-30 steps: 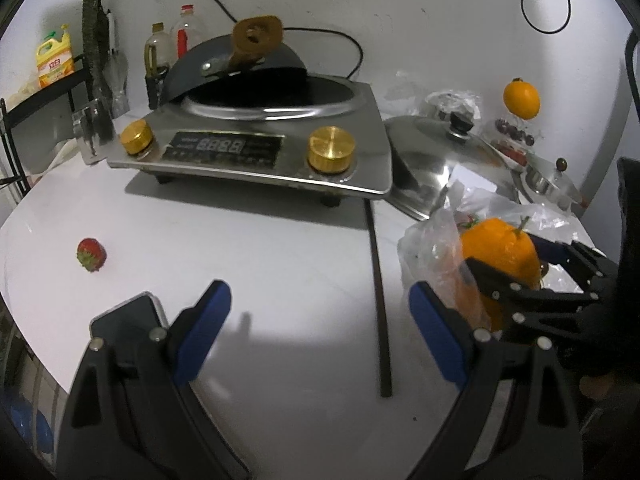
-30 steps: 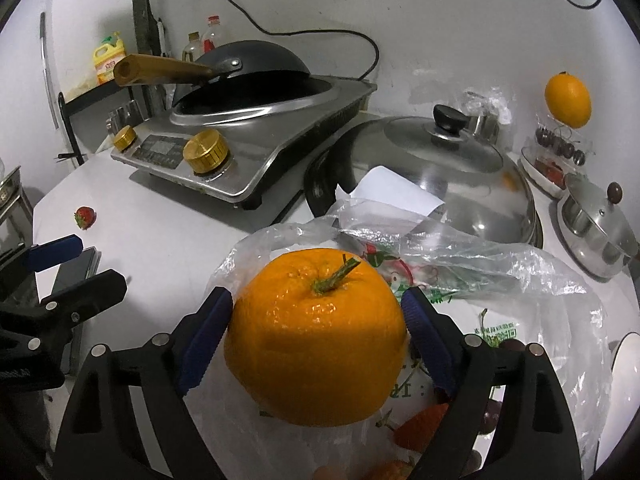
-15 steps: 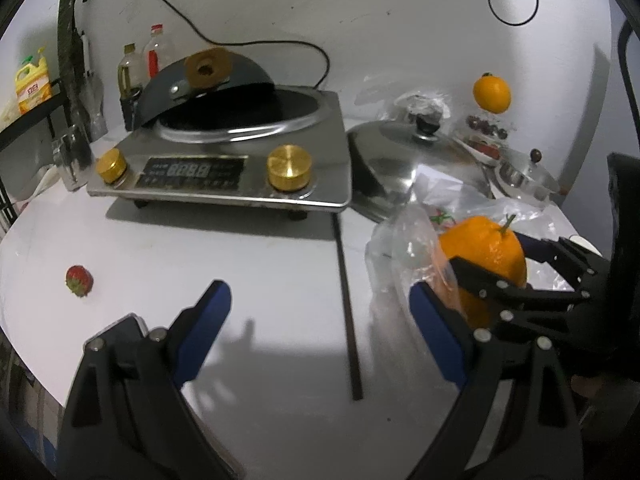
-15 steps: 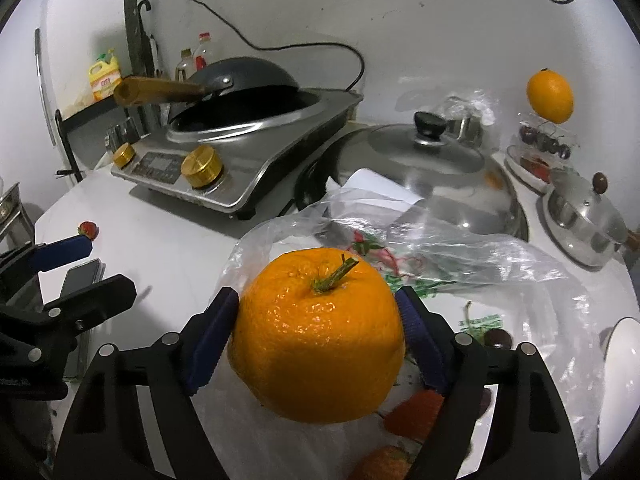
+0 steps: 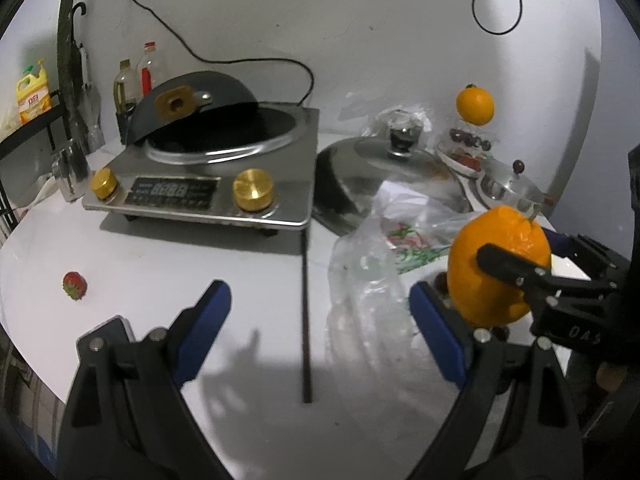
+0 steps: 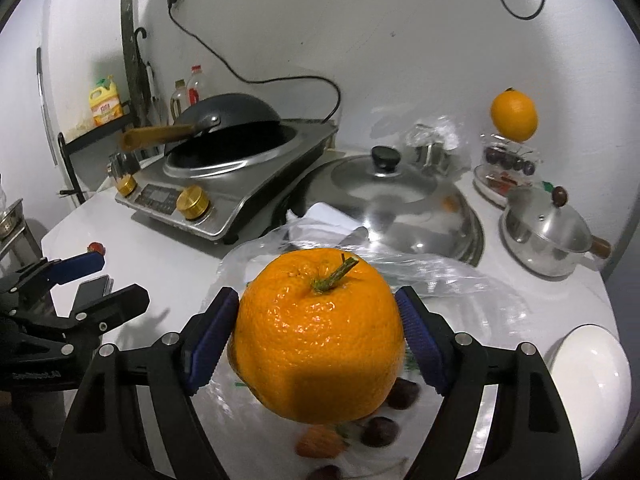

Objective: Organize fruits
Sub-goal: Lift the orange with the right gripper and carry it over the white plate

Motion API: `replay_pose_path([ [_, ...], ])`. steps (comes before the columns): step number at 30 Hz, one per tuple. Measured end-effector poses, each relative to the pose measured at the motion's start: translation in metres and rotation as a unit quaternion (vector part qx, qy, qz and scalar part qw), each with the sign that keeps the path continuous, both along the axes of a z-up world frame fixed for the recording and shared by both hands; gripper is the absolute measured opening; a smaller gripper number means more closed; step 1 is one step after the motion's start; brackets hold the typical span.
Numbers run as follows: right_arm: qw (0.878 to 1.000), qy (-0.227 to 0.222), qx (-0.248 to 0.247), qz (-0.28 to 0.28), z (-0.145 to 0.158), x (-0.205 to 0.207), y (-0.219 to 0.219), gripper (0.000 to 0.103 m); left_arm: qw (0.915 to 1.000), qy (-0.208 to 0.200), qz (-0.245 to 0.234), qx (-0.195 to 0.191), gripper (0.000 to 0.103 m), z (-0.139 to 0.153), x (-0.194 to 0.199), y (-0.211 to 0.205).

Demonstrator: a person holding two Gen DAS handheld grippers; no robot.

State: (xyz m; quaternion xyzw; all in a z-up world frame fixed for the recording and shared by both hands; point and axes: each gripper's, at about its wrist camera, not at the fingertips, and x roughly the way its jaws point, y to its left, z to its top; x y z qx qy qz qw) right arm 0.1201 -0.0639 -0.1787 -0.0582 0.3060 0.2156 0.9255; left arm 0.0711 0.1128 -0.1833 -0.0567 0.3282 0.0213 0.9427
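now that the right hand-held gripper (image 6: 316, 334) has closed on the orange (image 6: 320, 334) and lifted it clear of the plastic bag (image 6: 440, 280), sorting can proceed; the left hand-held gripper (image 5: 320, 320) gapes empty; a strawberry (image 5: 75, 285) waits on the bench (image 5: 160, 272) at nine o'clock.

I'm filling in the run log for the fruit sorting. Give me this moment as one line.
stage: orange lifted | right gripper: shut on orange, above plastic bag | left gripper: open, empty | strawberry: loose on table

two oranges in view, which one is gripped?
The large stemmed orange between the right gripper's blue pads; the smaller orange sits atop the far fruit stand.
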Motion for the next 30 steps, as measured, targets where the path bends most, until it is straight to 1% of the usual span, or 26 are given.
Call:
replay_pose_path([
  [13, 1.0, -0.007, 0.017, -0.018, 0.012, -0.008, -0.065, 0.082, 0.9997, -0.008, -0.012, 0.018, 0.092, 0.015, 0.003, -0.057],
  [16, 0.999, -0.009, 0.023, -0.026, 0.015, -0.011, -0.082, 0.082, 0.9997, -0.008, -0.016, 0.015, 0.091, 0.019, 0.005, -0.07],
  [24, 0.998, -0.017, 0.032, -0.055, 0.02, -0.016, -0.133, 0.083, 0.9991, -0.009, -0.031, 0.027, 0.092, 0.026, 0.008, -0.105],
  [30, 0.997, -0.02, 0.034, -0.065, 0.021, -0.019, -0.159, 0.082, 0.9987, -0.007, -0.039, 0.033, 0.091, 0.028, 0.011, -0.126],
])
